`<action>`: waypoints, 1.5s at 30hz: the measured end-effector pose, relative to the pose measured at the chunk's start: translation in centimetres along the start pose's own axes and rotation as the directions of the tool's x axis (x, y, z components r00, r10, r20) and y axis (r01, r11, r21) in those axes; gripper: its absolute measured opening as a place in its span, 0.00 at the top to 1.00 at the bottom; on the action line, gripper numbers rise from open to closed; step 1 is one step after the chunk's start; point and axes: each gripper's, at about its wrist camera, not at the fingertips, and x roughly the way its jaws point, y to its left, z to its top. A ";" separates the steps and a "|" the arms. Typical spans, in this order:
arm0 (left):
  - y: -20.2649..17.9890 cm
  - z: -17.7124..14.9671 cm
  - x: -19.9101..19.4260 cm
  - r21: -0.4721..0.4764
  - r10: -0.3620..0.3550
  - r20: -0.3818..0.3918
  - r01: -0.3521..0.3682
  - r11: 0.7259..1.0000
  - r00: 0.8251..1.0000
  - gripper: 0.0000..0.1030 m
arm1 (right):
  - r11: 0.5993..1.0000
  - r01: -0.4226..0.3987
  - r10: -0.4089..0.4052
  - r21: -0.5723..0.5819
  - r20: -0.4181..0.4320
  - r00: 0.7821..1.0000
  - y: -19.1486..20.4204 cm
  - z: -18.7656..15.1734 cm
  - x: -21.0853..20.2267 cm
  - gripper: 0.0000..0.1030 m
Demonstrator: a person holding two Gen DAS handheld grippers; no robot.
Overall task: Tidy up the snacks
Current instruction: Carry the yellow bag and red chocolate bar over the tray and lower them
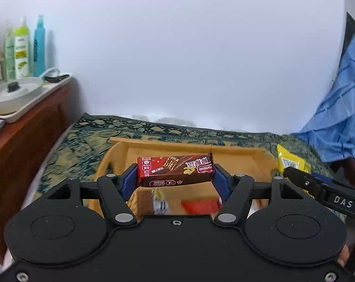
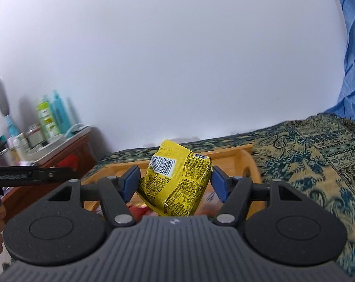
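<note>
Left tool (image 1: pixel 176 176) clamped on red chocolate bar (image 1: pixel 175 170), lifted above wooden tray (image 1: pixel 236 151). Right tool (image 2: pixel 175 178) squeezing yellow packet (image 2: pixel 177 183), also raised over tray. Few snacks (image 1: pixel 198 206) already in tray beneath left tool. Both held items not yet placed; sorting midway.

Chocolate bar (image 1: pixel 175 171), upside down: "Nestlé" logo at 3 o'clock end. Right gripper's arm (image 1: pixel 341 203): "DAS". Yellow packet (image 2: pixel 177 183): barcode, digits too blurred to trust.

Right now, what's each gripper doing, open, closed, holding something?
Left gripper: closed on the red chocolate wafer bar.
Right gripper: closed on the yellow snack packet.
</note>
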 end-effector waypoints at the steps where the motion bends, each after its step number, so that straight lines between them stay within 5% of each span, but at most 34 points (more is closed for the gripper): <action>1: 0.1 0.5 1.3 -0.001 -0.001 -0.015 0.001 1.000 1.000 0.38 | 1.000 0.011 -0.011 0.014 -0.012 1.000 -0.6 0.4 1.0 0.35; 6: 0.8 1.1 7.4 -0.030 0.074 -0.075 -0.077 0.997 0.994 0.38 | 0.996 0.049 -0.042 0.073 -0.096 0.995 -3.3 1.5 6.2 0.35; 16: 1.0 0.0 13.3 0.013 0.139 -0.150 -0.139 0.990 0.979 0.38 | 0.996 0.078 -0.086 -0.049 -0.189 0.978 -4.0 1.2 11.1 0.35; 28: 1.7 -0.6 15.2 0.034 0.199 -0.203 -0.196 0.980 0.959 0.38 | 0.996 0.078 -0.086 -0.046 -0.214 0.973 -4.2 0.8 12.4 0.34; 41: 2.0 -1.0 15.5 0.054 0.209 -0.204 -0.202 0.978 0.956 0.38 | 0.993 0.072 -0.091 -0.089 -0.236 0.967 -3.6 0.3 13.1 0.34; 45: 1.9 -1.0 15.2 0.056 0.207 -0.204 -0.199 0.978 0.957 0.36 | 0.996 0.041 -0.057 -0.079 -0.217 0.975 -3.7 0.3 12.7 0.18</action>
